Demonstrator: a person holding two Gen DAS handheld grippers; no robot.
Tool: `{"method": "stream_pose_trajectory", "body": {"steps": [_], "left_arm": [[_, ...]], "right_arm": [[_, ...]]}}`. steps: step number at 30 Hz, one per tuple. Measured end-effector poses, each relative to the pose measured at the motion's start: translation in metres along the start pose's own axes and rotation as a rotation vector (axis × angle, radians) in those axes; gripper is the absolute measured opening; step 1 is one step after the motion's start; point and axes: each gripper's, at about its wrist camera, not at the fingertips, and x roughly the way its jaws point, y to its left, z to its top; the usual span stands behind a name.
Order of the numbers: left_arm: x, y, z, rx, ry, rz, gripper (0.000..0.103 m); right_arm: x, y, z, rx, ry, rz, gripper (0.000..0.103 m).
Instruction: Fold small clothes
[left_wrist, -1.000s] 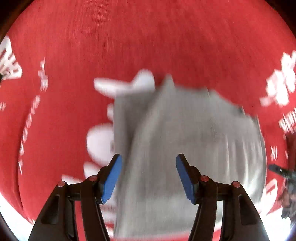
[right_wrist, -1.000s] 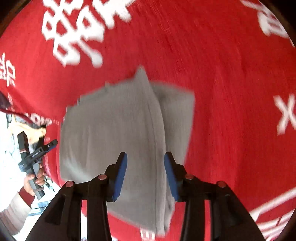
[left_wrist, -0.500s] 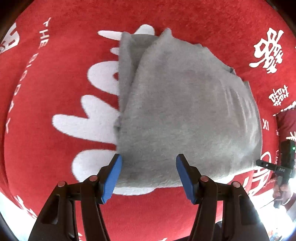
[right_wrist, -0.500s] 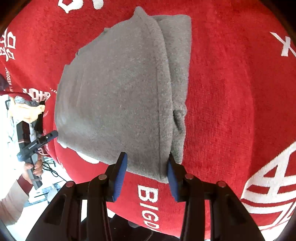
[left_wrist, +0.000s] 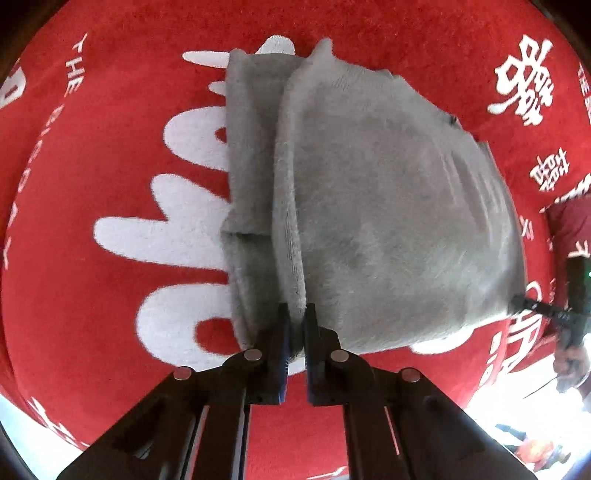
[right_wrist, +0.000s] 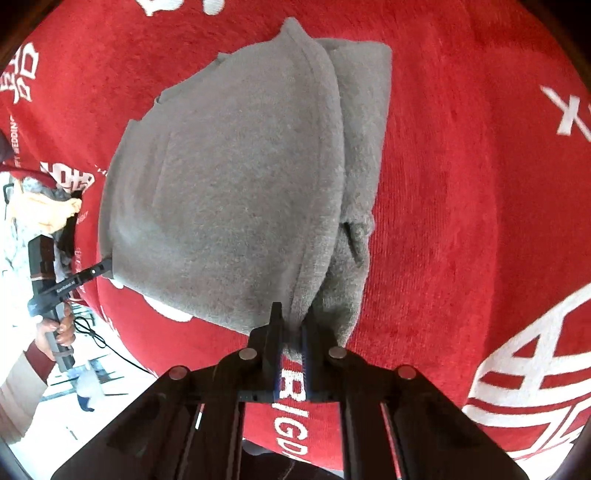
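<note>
The grey garment (left_wrist: 388, 221) lies partly folded on the red cloth with white lettering (left_wrist: 92, 166), filling the centre of both wrist views, with a narrower folded layer showing along its nine o'clock side in the left view and its three o'clock side in the right. At six o'clock in each view a gripper bites the near hem: the left gripper (left_wrist: 295, 325) has just closed its jaws on one near corner, and the right gripper (right_wrist: 293, 321) has just closed on the other, fabric bunched between the pads in both. This looks like the grasp that opens the next fold. I judge the next move calls for lifting both corners together, evenly, and carrying the near hem toward twelve o'clock onto the far edge, without dragging the under layer askew.
</note>
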Motion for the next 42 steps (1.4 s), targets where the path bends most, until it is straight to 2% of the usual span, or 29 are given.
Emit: {"method": "stream_pose_trajectory", "body": {"steps": [2,3,5,7,16,17,18,19,20,22,25,28,33,36,42], "left_arm": [[0.001,0.010,-0.006,-0.013,0.007,0.025,0.008],[0.001,0.016,-0.009,-0.031,0.003,0.012,0.008],[-0.003,0.023,-0.014,-0.069,-0.013,-0.014,0.008],[-0.007,0.020,-0.017,-0.069,-0.031,-0.005,0.008],[-0.028,0.009,-0.026,-0.126,-0.071,0.106,0.008],[-0.030,0.006,-0.027,-0.134,-0.065,0.115,0.011],[-0.031,0.003,-0.029,-0.140,-0.059,0.120,0.021],[-0.032,0.001,-0.030,-0.148,-0.052,0.127,0.066],[-0.033,-0.001,-0.032,-0.156,-0.055,0.143,0.097],[-0.039,-0.009,-0.036,-0.149,-0.087,0.172,0.097],[-0.041,-0.017,-0.039,-0.161,-0.073,0.183,0.097],[-0.037,-0.027,-0.039,-0.156,-0.047,0.219,0.097],[-0.028,-0.035,-0.041,-0.159,0.012,0.192,0.097],[-0.029,-0.042,-0.041,-0.164,0.011,0.189,0.097],[-0.031,-0.054,-0.042,-0.193,0.006,0.181,0.097]], "right_arm": [[0.002,-0.003,-0.003,-0.011,0.008,-0.032,0.008],[0.005,-0.007,-0.006,0.001,0.015,-0.045,0.008],[0.008,-0.016,-0.010,0.034,0.018,-0.040,0.008],[0.007,-0.018,-0.011,0.052,0.007,-0.030,0.008],[-0.008,-0.003,-0.014,0.030,0.007,-0.139,0.015],[-0.010,0.000,-0.015,0.029,0.003,-0.147,0.017],[-0.015,0.004,-0.017,0.022,-0.002,-0.156,0.021],[-0.018,0.007,-0.018,0.016,-0.008,-0.161,0.024],[-0.021,0.010,-0.020,0.009,-0.012,-0.164,0.033],[-0.026,0.019,-0.022,-0.007,-0.022,-0.158,0.037],[-0.030,0.034,-0.026,-0.027,-0.023,-0.135,0.038],[-0.026,0.046,-0.026,-0.039,-0.007,-0.107,0.046],[-0.015,0.069,-0.027,-0.091,0.023,-0.087,0.059],[-0.007,0.081,-0.026,-0.127,0.040,-0.079,0.069],[0.005,0.088,-0.025,-0.125,0.082,-0.059,0.069]]}}
